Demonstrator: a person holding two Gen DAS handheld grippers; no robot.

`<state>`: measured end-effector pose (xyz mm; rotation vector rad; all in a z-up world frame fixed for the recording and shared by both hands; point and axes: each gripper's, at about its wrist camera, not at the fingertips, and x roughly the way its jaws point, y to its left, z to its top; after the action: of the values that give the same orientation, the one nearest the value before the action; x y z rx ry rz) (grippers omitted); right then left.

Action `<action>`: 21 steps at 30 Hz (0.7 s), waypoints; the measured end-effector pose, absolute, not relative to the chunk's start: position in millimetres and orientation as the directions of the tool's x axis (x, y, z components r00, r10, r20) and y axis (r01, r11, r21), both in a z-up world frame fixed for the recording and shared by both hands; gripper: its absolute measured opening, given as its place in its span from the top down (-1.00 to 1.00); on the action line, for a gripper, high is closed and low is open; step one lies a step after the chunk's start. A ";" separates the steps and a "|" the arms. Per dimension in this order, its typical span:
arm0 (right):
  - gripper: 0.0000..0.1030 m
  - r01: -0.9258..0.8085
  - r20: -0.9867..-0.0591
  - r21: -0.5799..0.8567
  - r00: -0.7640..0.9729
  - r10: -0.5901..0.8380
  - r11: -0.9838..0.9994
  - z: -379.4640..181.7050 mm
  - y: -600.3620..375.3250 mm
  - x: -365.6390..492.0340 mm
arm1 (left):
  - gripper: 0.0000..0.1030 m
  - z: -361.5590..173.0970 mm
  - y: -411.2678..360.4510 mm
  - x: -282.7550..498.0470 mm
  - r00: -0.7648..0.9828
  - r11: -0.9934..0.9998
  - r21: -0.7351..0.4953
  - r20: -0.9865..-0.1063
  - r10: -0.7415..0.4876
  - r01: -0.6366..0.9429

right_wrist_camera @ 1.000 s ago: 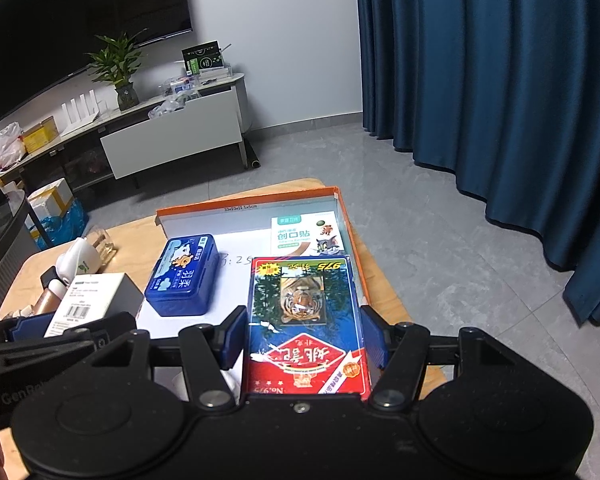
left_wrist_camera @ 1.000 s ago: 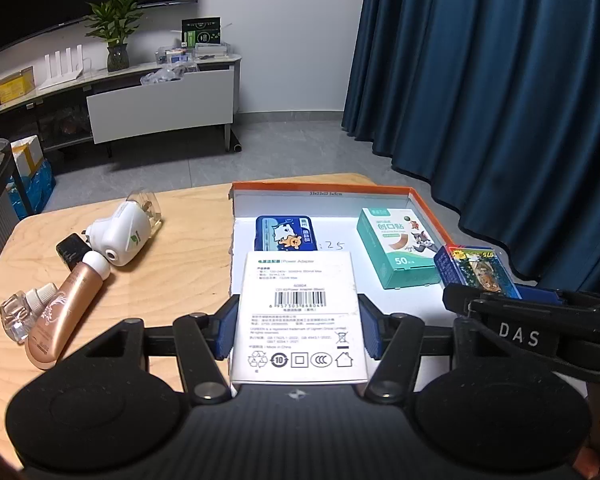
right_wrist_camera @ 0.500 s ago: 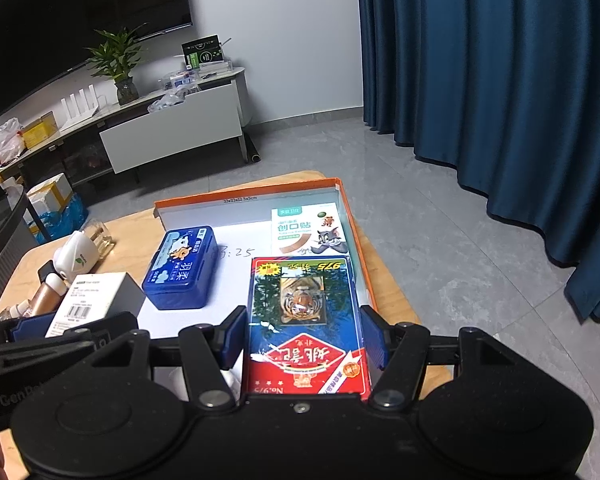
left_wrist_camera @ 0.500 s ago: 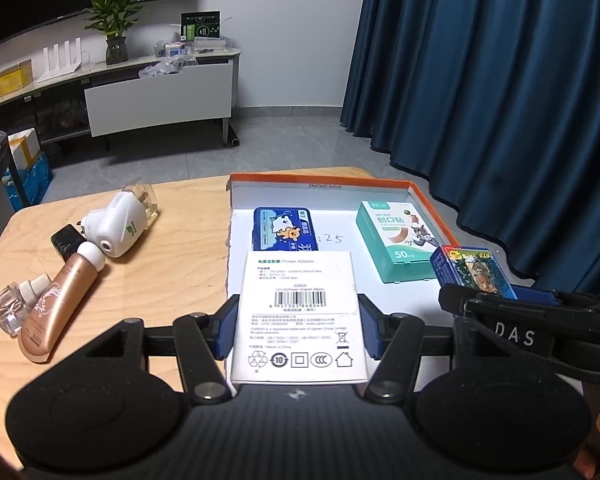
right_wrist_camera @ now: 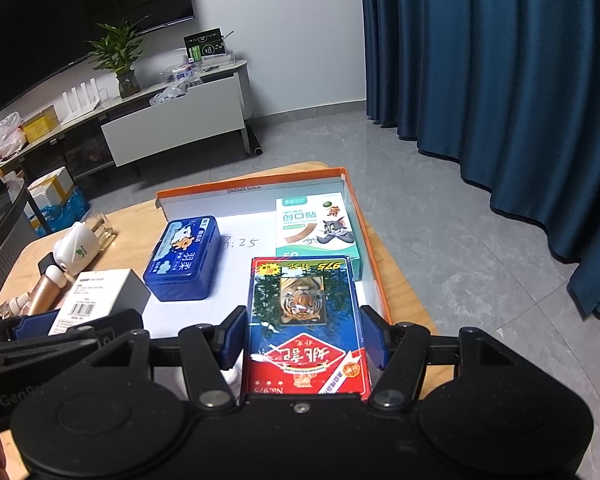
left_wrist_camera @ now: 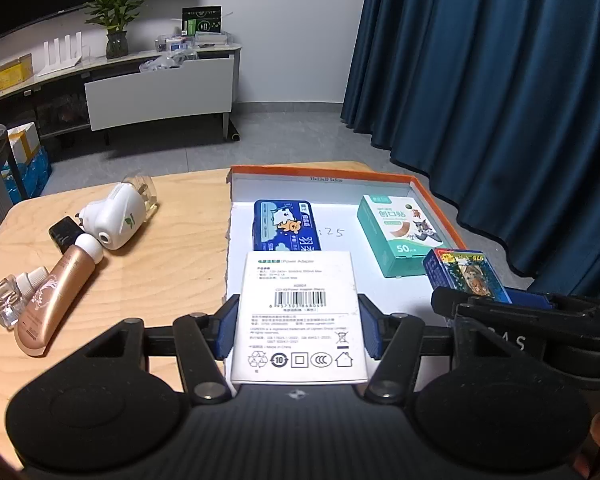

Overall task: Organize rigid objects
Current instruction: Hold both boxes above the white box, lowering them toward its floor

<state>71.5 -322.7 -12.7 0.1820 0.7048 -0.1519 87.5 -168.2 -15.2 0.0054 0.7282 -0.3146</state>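
Observation:
My left gripper [left_wrist_camera: 299, 326] is shut on a white power adapter box [left_wrist_camera: 298, 280], label side up, above the near left part of an orange-rimmed shallow tray [left_wrist_camera: 320, 171]. My right gripper [right_wrist_camera: 305, 334] is shut on a blue and red card box with a tiger picture [right_wrist_camera: 302, 300], above the tray's near right part. Inside the tray lie a blue hinged case [left_wrist_camera: 286, 230] at the back left and a teal bandage box [left_wrist_camera: 400, 232] at the back right. Each gripper shows at the edge of the other's view.
Left of the tray, the wooden table [left_wrist_camera: 172, 272] holds a white plug-in vaporizer [left_wrist_camera: 116, 216], a rose-gold tube [left_wrist_camera: 56, 296], a small glass bottle [left_wrist_camera: 10, 300] and a small black item [left_wrist_camera: 64, 232]. A blue curtain [left_wrist_camera: 500, 100] hangs to the right.

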 end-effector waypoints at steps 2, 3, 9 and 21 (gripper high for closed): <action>-0.39 0.200 -0.655 0.114 0.752 -0.077 0.973 -12.6 -322.4 71.4 | -0.16 -15.6 -167.6 87.6 0.701 0.953 -0.105 -0.655 -0.281 0.283; -0.39 0.200 -0.655 0.114 0.752 -0.078 0.973 -12.7 -322.5 71.5 | -0.16 -15.9 -167.5 87.7 0.701 0.953 -0.106 -0.656 -0.280 0.282; -0.39 0.199 -0.656 0.116 0.751 -0.075 0.973 -12.6 -322.6 71.6 | -0.16 -15.5 -167.3 88.3 0.700 0.953 -0.106 -0.657 -0.280 0.282; -0.39 0.198 -0.664 0.111 0.744 -0.075 0.974 -17.1 -322.9 75.1 | -0.16 -15.6 -167.1 89.0 0.700 0.953 -0.106 -0.657 -0.281 0.283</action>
<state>75.1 -322.9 -17.1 0.1790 0.7169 -0.1504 89.0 -167.1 -15.6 0.0028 0.7317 -0.3136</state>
